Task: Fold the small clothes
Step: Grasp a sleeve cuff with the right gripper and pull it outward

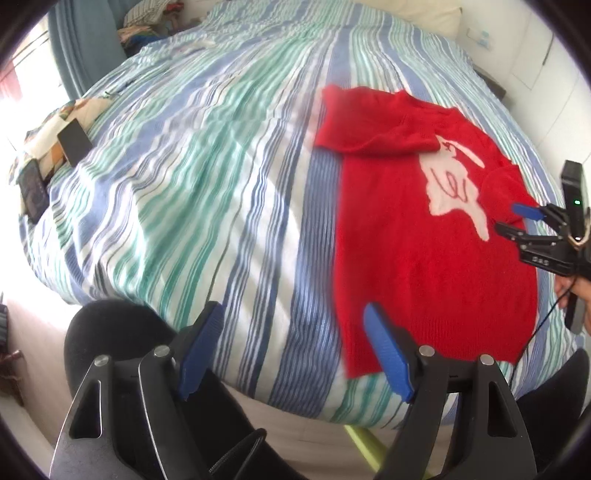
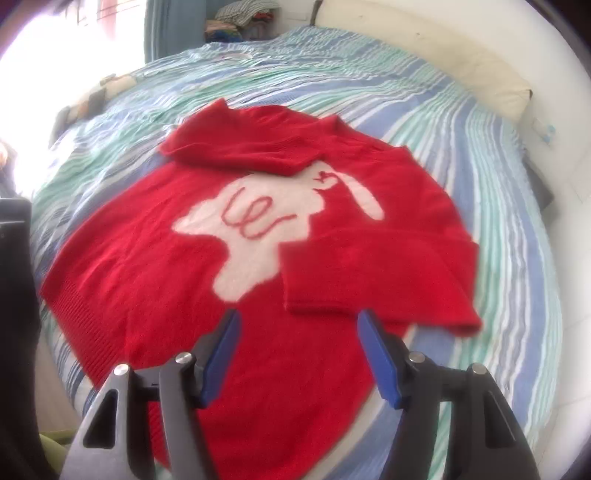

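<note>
A red knitted sweater with a white rabbit motif lies flat on the striped bed. Both sleeves are folded in over its front: one across the chest, the other over the right side. My left gripper hovers open above the near bed edge, just left of the sweater's hem corner, with nothing between its blue pads. My right gripper is open above the sweater's lower part and holds nothing. In the left wrist view the right gripper is at the sweater's right edge, with a hand behind it.
The bed sheet has blue, green and white stripes. Two dark flat devices lie on a patterned cloth at the bed's left edge. A cream pillow lines the far side. A clothes pile sits beyond. A person's dark-clad leg is near the left gripper.
</note>
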